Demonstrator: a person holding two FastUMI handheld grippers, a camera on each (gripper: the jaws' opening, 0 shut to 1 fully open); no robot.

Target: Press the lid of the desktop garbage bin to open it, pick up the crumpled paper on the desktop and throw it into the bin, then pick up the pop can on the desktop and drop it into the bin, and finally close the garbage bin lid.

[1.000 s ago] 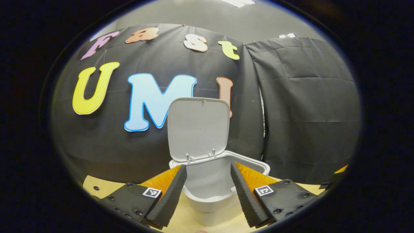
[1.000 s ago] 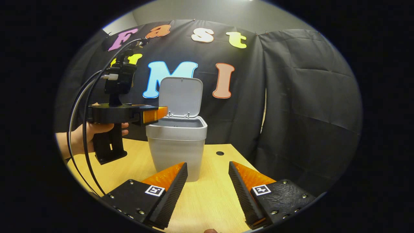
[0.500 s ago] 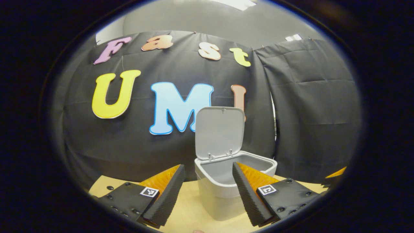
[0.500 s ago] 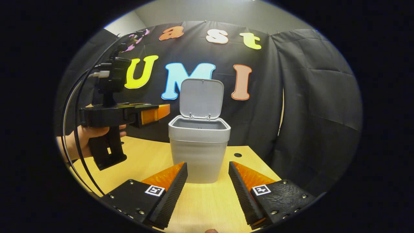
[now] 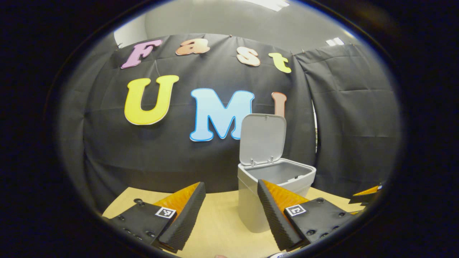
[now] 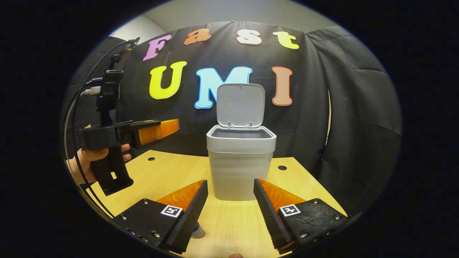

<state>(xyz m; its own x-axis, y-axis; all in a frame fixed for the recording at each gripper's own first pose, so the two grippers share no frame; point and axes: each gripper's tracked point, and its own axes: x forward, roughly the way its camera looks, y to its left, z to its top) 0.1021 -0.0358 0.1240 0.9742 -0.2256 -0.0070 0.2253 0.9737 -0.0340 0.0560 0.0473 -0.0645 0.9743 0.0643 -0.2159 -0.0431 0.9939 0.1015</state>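
The left gripper [image 5: 231,211] has its two fingers spread wide with nothing between them, and it hangs above the light wooden tabletop [image 5: 218,229]. From the right gripper view it [image 6: 168,128] is held by a hand [image 6: 88,163] to the left of the bin and apart from it. The right gripper [image 6: 230,211] is likewise spread wide and holds nothing, low over the table. The small grey plastic desktop garbage bin [image 6: 239,168] stands upright on the table just beyond its fingertips. The bin's flat grey lid [image 6: 240,104] stands raised on its rear hinge, leaving the mouth uncovered.
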